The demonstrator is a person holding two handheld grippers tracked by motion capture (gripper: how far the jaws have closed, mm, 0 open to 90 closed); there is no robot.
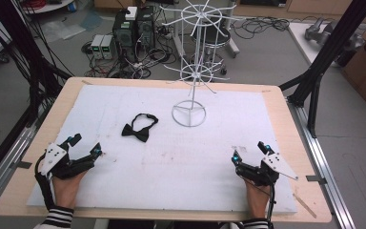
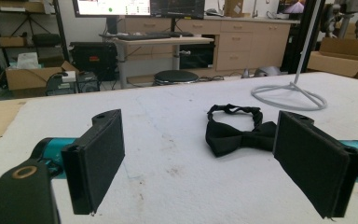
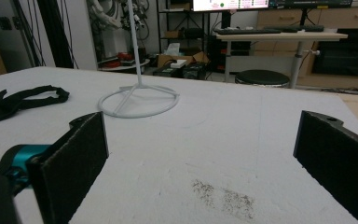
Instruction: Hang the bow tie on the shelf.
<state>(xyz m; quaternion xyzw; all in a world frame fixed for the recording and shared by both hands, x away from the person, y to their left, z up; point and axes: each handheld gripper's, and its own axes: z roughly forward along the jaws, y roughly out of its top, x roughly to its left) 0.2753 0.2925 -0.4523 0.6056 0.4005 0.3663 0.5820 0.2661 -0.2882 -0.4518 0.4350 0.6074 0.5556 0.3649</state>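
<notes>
Left claw: jaws wide apart, nothing between them, resting low at the near left of the white foam-covered surface. In the left gripper view the black fabric bow tie with its looped neck strap lies flat just ahead, offset toward the right-hand jaw.

Right claw: jaws equally wide, empty, at the near right, well apart from the tie.

Step in hand, as judged: left claw reaches for the bow tie. To do it well, centre the knot between the jaws, come in low, and close across the knot rather than the floppy wings or strap, so the tie lifts without folding.

Beyond the tie: white wire display stand with a ring base and spoked tiers, upright at the far middle.

Containers: none on the surface; the stand's spokes carry nothing.
</notes>
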